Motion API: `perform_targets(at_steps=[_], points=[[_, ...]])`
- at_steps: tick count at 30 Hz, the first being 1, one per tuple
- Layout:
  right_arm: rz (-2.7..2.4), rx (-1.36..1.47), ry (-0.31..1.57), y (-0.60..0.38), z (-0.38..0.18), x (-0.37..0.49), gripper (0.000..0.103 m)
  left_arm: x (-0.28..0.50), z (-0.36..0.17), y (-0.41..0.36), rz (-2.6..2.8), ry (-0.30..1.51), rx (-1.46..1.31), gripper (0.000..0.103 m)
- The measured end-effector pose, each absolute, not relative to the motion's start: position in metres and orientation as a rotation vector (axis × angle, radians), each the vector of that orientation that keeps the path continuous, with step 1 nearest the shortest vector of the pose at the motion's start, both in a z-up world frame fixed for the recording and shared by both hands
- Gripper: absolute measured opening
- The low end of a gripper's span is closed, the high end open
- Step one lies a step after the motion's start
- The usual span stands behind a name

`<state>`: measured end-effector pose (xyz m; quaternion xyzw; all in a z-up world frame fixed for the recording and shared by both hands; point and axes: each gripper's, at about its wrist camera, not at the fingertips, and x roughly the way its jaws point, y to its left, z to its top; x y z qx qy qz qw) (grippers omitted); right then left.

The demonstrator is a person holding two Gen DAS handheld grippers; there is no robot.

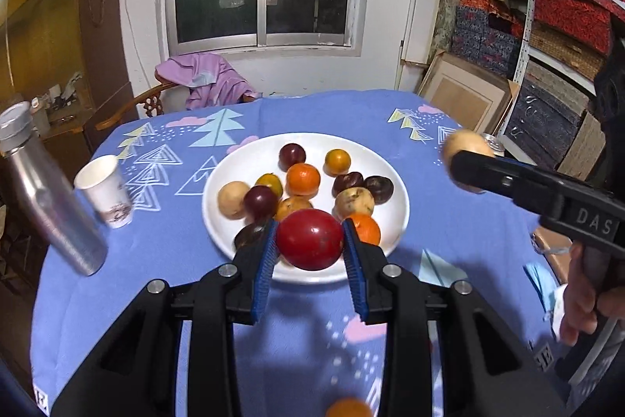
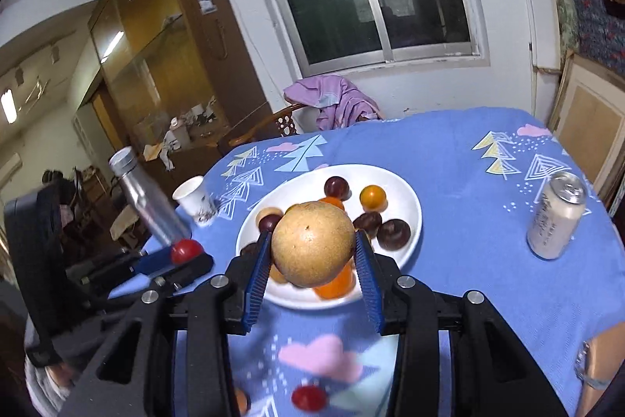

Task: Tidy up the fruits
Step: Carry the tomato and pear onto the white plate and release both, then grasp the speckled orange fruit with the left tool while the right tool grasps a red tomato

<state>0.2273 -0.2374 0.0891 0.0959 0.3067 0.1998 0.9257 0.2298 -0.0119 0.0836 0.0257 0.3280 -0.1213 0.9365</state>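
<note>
Fruit is aloft: left hand-held gripper (image 1: 310, 241) grasps a glossy red tomato-like fruit (image 1: 309, 239), right hand-held gripper (image 2: 312, 255) a round tan pear (image 2: 312, 247); lower each gently onto bare white plate (image 1: 242, 159).

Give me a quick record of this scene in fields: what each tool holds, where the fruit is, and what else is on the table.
left tool: shut on red fruit
right tool: shut on tan round fruit
white plate: holds mixed orange, dark and tan fruits
loose fruit: small red fruit on blue tablecloth
other items: silver bottle, paper cup, drink can
</note>
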Motion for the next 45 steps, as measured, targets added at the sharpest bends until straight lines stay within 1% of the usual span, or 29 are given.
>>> perform_targets(at_steps=[4, 9, 15, 16, 17, 18, 21, 22, 23, 24, 26, 28, 30, 34, 35, 38, 41, 45], points=[[0.399, 0.191, 0.69, -0.221, 0.069, 0.272, 0.043, 0.265, 0.055, -0.026, -0.256, 0.723, 0.035, 0.032], [0.419, 0.189, 0.75, -0.199, 0.04, 0.313, 0.042, 0.288, 0.02, -0.033, -0.259, 0.782, 0.068, 0.032], [0.444, 0.175, 0.811, -0.186, 0.013, 0.337, 0.044, 0.302, 0.009, -0.032, -0.264, 0.784, 0.071, 0.034], [0.444, 0.195, 0.818, -0.189, 0.011, 0.338, 0.044, 0.302, 0.008, -0.033, -0.269, 0.785, 0.064, 0.037], [0.437, 0.211, 0.816, -0.193, 0.011, 0.338, 0.044, 0.303, 0.008, -0.033, -0.272, 0.787, 0.061, 0.044], [0.429, 0.22, 0.809, -0.196, 0.012, 0.338, 0.044, 0.302, 0.008, -0.033, -0.272, 0.787, 0.062, 0.047], [0.408, 0.24, 0.783, -0.206, 0.02, 0.334, 0.044, 0.299, 0.014, -0.03, -0.264, 0.775, 0.061, 0.048], [0.405, 0.24, 0.77, -0.208, 0.025, 0.33, 0.046, 0.296, 0.018, -0.026, -0.262, 0.772, 0.048, 0.05], [0.401, 0.237, 0.758, -0.21, 0.029, 0.326, 0.049, 0.294, 0.022, -0.023, -0.258, 0.767, 0.037, 0.055], [0.397, 0.233, 0.743, -0.212, 0.035, 0.321, 0.053, 0.29, 0.026, -0.019, -0.249, 0.759, 0.03, 0.057], [0.392, 0.221, 0.703, -0.214, 0.047, 0.307, 0.059, 0.276, 0.034, -0.009, -0.226, 0.733, 0.014, 0.059], [0.402, 0.206, 0.684, -0.214, 0.059, 0.295, 0.059, 0.261, 0.038, -0.003, -0.21, 0.717, 0.011, 0.06], [0.405, 0.189, 0.67, -0.215, 0.069, 0.28, 0.06, 0.243, 0.039, 0.005, -0.188, 0.701, 0.003, 0.065], [0.432, 0.147, 0.639, -0.217, 0.082, 0.236, 0.068, 0.202, 0.034, 0.015, -0.152, 0.678, -0.007, 0.073], [0.434, 0.135, 0.634, -0.22, 0.081, 0.222, 0.07, 0.192, 0.032, 0.017, -0.148, 0.675, -0.01, 0.075], [0.43, 0.111, 0.627, -0.229, 0.069, 0.185, 0.073, 0.164, 0.024, 0.02, -0.155, 0.677, -0.007, 0.076], [0.393, 0.082, 0.642, -0.245, 0.043, 0.153, 0.073, 0.138, 0.012, 0.018, -0.178, 0.694, 0.021, 0.077], [0.341, 0.092, 0.728, -0.26, 0.011, 0.144, 0.073, 0.114, -0.002, 0.004, -0.209, 0.711, 0.084, 0.077]])
